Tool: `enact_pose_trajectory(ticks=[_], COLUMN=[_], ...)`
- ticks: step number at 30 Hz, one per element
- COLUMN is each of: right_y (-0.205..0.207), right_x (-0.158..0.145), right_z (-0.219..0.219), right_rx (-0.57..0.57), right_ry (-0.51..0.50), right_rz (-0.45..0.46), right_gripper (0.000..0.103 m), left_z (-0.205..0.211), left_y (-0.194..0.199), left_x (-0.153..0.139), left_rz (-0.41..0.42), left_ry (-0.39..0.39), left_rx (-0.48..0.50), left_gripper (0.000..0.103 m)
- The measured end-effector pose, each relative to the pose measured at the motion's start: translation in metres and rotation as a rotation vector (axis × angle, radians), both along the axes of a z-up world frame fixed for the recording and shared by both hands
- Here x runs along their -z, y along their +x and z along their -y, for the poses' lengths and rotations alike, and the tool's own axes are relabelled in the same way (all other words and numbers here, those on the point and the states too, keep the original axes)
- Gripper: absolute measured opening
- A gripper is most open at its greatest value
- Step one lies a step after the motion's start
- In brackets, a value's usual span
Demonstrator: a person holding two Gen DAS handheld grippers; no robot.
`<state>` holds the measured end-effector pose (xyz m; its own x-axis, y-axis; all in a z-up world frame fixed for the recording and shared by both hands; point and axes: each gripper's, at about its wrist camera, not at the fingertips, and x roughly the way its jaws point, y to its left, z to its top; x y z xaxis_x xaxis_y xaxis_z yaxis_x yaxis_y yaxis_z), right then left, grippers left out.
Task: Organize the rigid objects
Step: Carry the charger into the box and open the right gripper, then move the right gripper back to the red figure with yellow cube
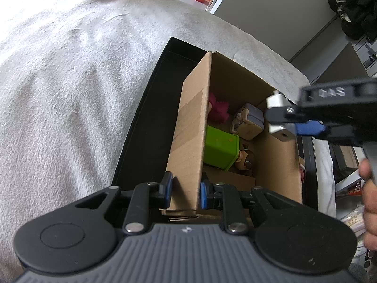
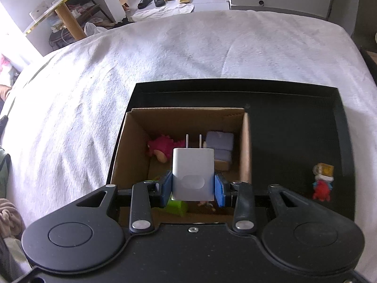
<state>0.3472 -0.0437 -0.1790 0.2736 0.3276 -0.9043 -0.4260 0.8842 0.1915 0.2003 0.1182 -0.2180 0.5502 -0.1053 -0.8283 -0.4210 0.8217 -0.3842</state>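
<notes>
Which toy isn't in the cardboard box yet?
The little red figure. It stands alone on the black tray, outside the cardboard box. The pink toy, the purple block and the green block are already inside.

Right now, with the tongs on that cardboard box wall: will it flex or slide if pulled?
The cardboard box wall looks thin, so it may flex. Few small toys inside, so it's probably light and may slide on the smooth black tray. The left tongs straddle the wall.
</notes>
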Motion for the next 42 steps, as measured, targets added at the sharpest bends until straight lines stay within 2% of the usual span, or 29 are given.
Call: enact_pose_trajectory(ticks=[16,21,31,42], right_y=[0.013,0.014,0.013,0.015], right_x=[0.030,0.027,-0.008,-0.004], right_z=[-0.026,-0.022,0.021,0.073], right_rx=[0.016,0.028,0.037,0.095], right_ry=[0.010,0.031,0.049,0.011], right_rz=[-0.005,-0.005,0.034,0.029], right_gripper=[0.038,0.039,0.040,0.041], left_z=[-0.001,-0.001,-0.002,-0.001], left_y=[0.002,0.003,0.004,0.003], left_x=[0.003,0.005,0.006,0.005], left_rz=[-0.001,-0.001,-0.003,-0.005], left_ry=[-0.005,-0.006,-0.001,0.000], left_rx=[0.004,0.004,0.004,0.002], left_gripper=[0.022,0.023,0.023,0.023])
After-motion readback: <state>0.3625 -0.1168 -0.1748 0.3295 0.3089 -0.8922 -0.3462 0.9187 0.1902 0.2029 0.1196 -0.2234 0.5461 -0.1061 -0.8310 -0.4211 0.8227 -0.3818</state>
